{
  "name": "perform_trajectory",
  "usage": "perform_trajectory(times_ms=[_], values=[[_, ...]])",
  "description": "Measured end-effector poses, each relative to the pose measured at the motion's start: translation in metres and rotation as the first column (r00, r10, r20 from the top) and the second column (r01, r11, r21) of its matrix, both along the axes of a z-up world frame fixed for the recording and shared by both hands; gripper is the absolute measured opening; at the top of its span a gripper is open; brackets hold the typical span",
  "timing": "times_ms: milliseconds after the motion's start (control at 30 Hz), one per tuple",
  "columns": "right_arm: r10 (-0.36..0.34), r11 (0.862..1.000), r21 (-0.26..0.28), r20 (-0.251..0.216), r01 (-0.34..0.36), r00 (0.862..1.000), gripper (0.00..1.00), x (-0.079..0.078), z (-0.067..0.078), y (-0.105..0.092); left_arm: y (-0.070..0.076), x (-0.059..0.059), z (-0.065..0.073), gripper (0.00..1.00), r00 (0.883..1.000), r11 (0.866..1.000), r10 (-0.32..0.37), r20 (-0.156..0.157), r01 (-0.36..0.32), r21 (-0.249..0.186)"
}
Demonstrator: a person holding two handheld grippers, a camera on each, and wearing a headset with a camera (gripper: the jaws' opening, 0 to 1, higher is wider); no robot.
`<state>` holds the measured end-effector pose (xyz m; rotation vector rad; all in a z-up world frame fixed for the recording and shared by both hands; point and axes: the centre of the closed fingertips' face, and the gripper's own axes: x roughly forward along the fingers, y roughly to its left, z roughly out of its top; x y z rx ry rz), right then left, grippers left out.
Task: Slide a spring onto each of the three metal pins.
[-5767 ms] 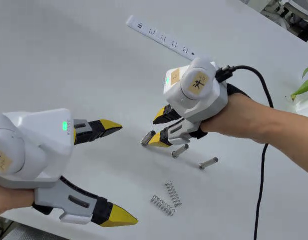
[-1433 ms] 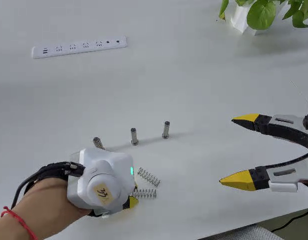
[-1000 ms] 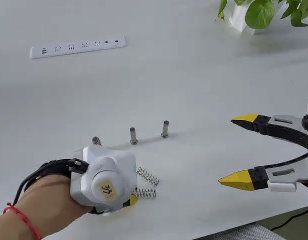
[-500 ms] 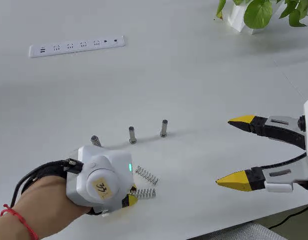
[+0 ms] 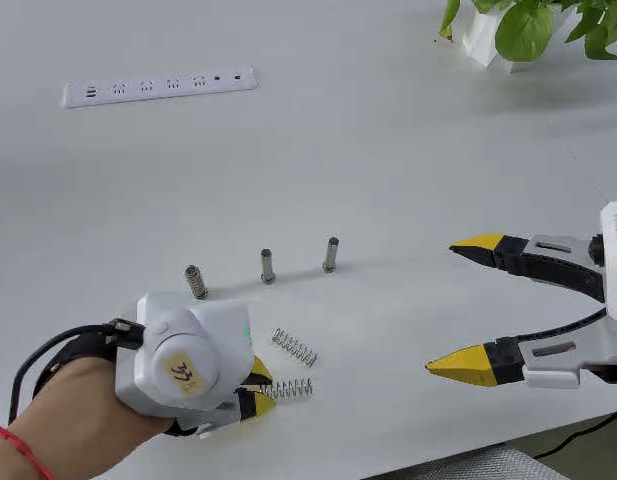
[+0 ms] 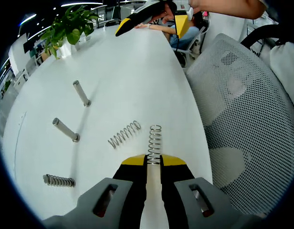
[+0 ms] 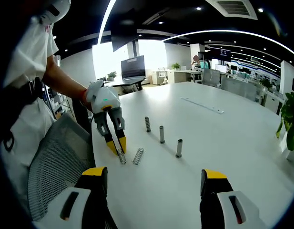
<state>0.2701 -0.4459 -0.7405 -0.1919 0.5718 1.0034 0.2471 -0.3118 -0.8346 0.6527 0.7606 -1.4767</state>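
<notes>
My left gripper (image 5: 256, 387) has eased back a touch in the last second, so its yellow tips now show, drawn in to about a spring's width. The loose spring (image 5: 290, 388) lies on the table (image 5: 388, 150) with its near end between those tips. As far as I can judge it is pinched, though not lifted yet. The second spring (image 5: 294, 347) lies just ahead of the fingers and a little to one side, untouched. Beyond it, well ahead of the tips, stand the pins. The loaded pin (image 5: 196, 282) already wears its spring, while the middle pin (image 5: 268, 265) and the far pin (image 5: 331, 254) are bare. My right gripper (image 5: 466, 305) has stayed wide open, holding nothing, well apart from the work. I read this as one pin done, the second pickup just made, and two pins left
</notes>
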Motion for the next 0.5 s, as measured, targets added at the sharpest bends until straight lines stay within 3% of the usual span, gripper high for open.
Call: perform_trajectory(times_ms=[300, 500], values=[[0.04, 0.999, 0.003, 0.004, -0.04, 0.999, 0.78, -0.001, 0.012, 0.015, -0.003, 0.002, 0.029, 0.06, 0.995, 0.988, 0.092, -0.031, -0.095, -0.125], [0.083, 0.996, 0.024, 0.007, -0.083, 0.997, 0.75, -0.003, 0.024, 0.033, -0.005, 0.003, 0.053, 0.06, 0.99, 0.966, 0.135, -0.046, -0.142, -0.214]])
